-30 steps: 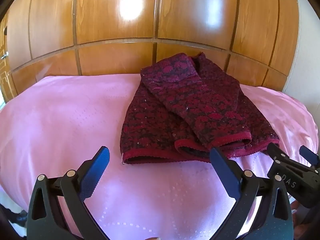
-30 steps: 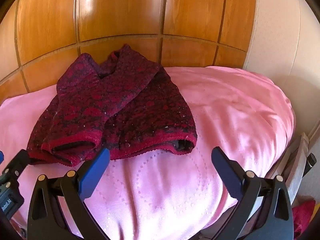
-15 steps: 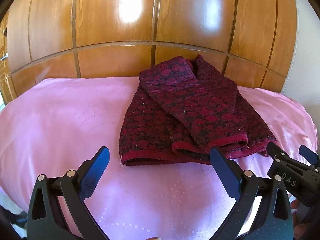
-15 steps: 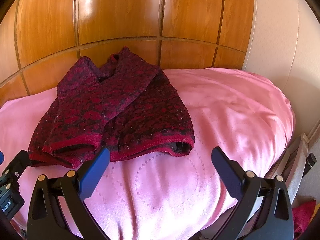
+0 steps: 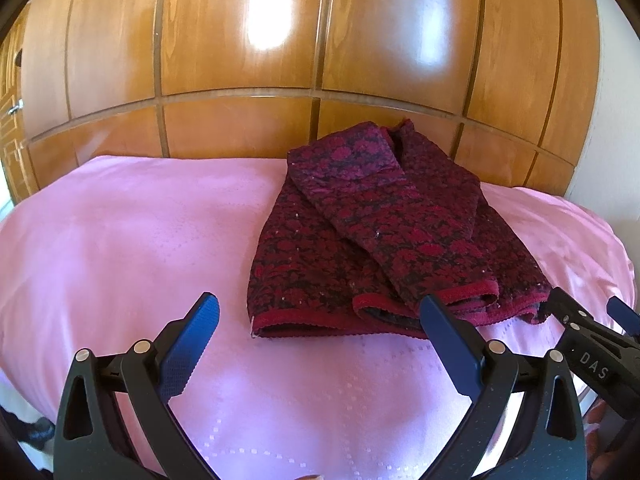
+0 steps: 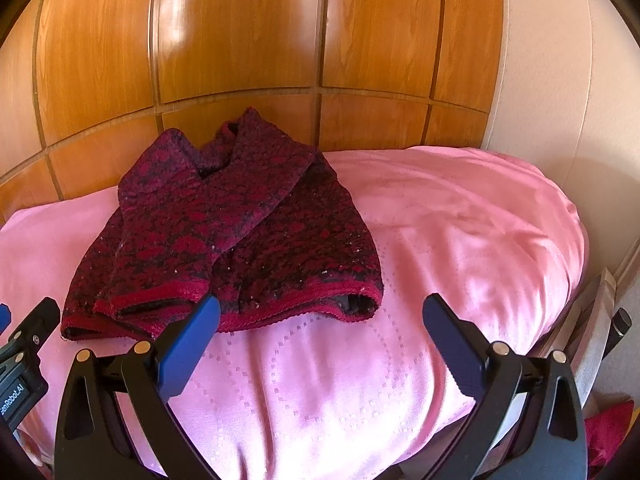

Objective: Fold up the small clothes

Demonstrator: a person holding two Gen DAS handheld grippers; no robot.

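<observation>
Two grippers, left (image 5: 320,322) and right (image 6: 320,312), spread empty near the sweater (image 5: 384,236); pink bedspread (image 5: 120,240); far wooden wardrobe (image 5: 240,40).

We see our left gripper (image 5: 319,322) and right gripper (image 6: 321,322) built alike: black plastic arms with silver rivets, ribbed blue finger pads (image 5: 192,344), and white lettering on the side.

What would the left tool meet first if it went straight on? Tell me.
Most likely the red hem of the folded sweater, which lies ahead between the open fingers of the left tool. Only bare pink bedspread lies before it. Depth is uncertain in the fisheye view.
</observation>
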